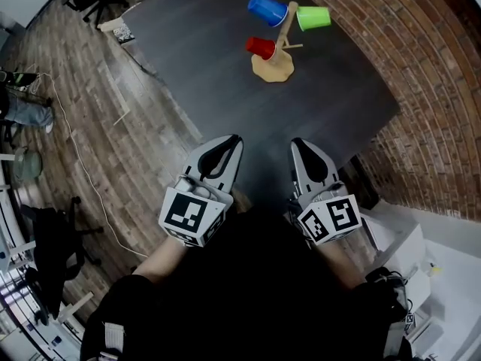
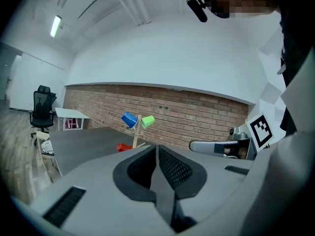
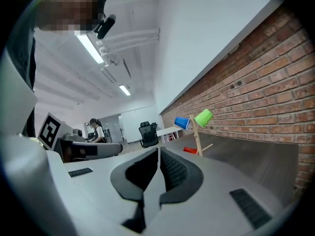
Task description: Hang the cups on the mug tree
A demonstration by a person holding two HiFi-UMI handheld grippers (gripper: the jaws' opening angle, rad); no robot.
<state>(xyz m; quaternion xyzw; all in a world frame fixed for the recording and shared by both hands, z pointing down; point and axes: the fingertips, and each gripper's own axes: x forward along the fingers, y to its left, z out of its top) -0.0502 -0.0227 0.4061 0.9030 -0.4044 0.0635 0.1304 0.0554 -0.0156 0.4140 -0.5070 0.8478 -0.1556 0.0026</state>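
Dark matte table (image 1: 210, 51) bears a wooden mug tree (image 1: 272, 68); left gripper (image 1: 233, 138) and right gripper (image 1: 299, 142) hold jaws closed, empty.

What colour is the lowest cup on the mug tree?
Red cup; head view shows it best.

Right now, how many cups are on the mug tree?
3. In the head view, the blue cup hangs upper left on the mug tree, the green cup upper right, and the red cup lower left. None appears hidden behind it.
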